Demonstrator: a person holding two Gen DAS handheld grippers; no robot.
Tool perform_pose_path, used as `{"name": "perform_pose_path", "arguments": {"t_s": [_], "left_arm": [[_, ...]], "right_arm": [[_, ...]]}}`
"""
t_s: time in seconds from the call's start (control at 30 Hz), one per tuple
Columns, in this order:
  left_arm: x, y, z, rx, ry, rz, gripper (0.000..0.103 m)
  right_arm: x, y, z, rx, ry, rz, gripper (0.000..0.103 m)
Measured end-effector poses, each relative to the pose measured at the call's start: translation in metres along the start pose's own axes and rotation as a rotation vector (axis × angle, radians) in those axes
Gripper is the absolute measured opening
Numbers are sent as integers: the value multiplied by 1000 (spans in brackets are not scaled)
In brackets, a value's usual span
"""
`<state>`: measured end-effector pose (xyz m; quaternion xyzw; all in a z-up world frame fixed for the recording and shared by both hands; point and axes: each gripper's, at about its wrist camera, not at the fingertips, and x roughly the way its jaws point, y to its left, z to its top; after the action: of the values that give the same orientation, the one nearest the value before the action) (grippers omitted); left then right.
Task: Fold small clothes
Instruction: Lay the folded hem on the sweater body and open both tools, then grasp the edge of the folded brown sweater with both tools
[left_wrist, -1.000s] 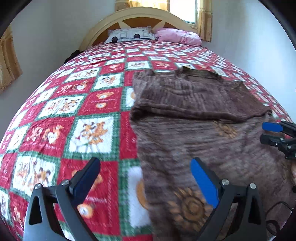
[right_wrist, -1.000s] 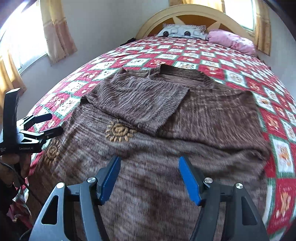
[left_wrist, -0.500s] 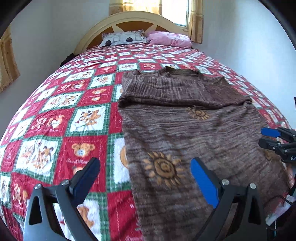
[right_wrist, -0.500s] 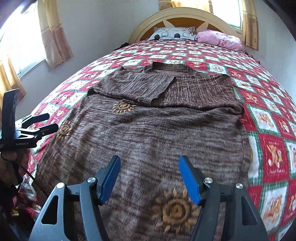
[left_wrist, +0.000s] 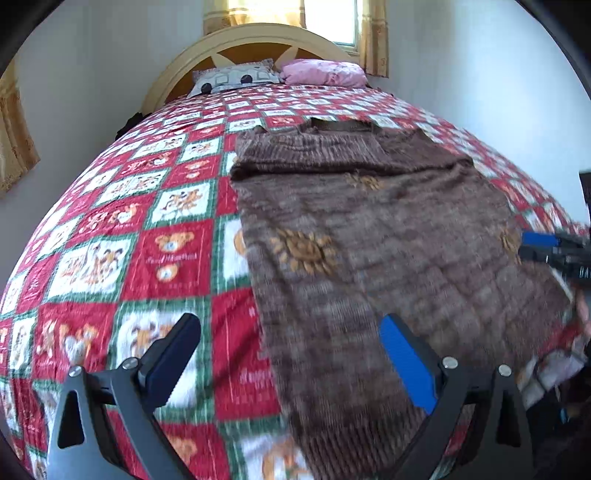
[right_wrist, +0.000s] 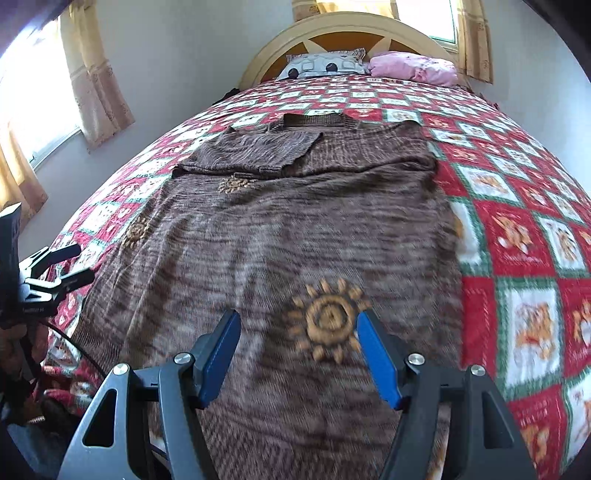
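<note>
Sweater (left_wrist: 388, 236), brown knit with orange suns on it, lies flat on the bed's red teddy-bear quilt (left_wrist: 122, 236). Seen from the left wrist, its sleeves are folded across the chest at the far end, near the pillows. The left hand-held gripper (left_wrist: 291, 350) hangs over the sweater's near left edge, fingers spread wide, nothing in them. The other gripper pokes in at the right side.

From the right wrist, the right hand-held gripper (right_wrist: 297, 350) hangs above the near hem, close to a big sun (right_wrist: 328, 321). Its fingers are wide apart too and hold nothing. The left gripper shows at the left edge.

I think the sleeves are done, and the bottom fold comes next. Each gripper should go down, pinch a near hem corner, and carry it up to the collar.
</note>
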<state>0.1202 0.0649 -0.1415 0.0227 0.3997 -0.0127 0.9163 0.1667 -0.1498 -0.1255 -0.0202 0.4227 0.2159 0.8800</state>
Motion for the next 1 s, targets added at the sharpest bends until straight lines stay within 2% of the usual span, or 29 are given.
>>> {"name": "perform_pose_path", "arguments": {"t_s": [0.33,0.47,0.57,0.7,0.83,1.0], "left_arm": [[-11,-3,-47,-32,55,2,98],[-6,-6,-50,-52,81,-38,85],[-2,-9,-53,-65,111,-80,82],[-3,-9,-55,-82,111,-95,80],[-4,-9,-56,-86,108,-102,79],[-3,-8,-56,-96,106,-108,79]], "right_arm": [[-31,-13,-43,-2,17,-88,66],[-48,-18,-60,-4,15,-121,66],[-61,-27,-69,16,7,-138,66],[-76,-42,-82,65,0,-160,66],[-74,-50,-89,103,19,-154,66],[-67,-42,-89,100,9,-94,66]]}}
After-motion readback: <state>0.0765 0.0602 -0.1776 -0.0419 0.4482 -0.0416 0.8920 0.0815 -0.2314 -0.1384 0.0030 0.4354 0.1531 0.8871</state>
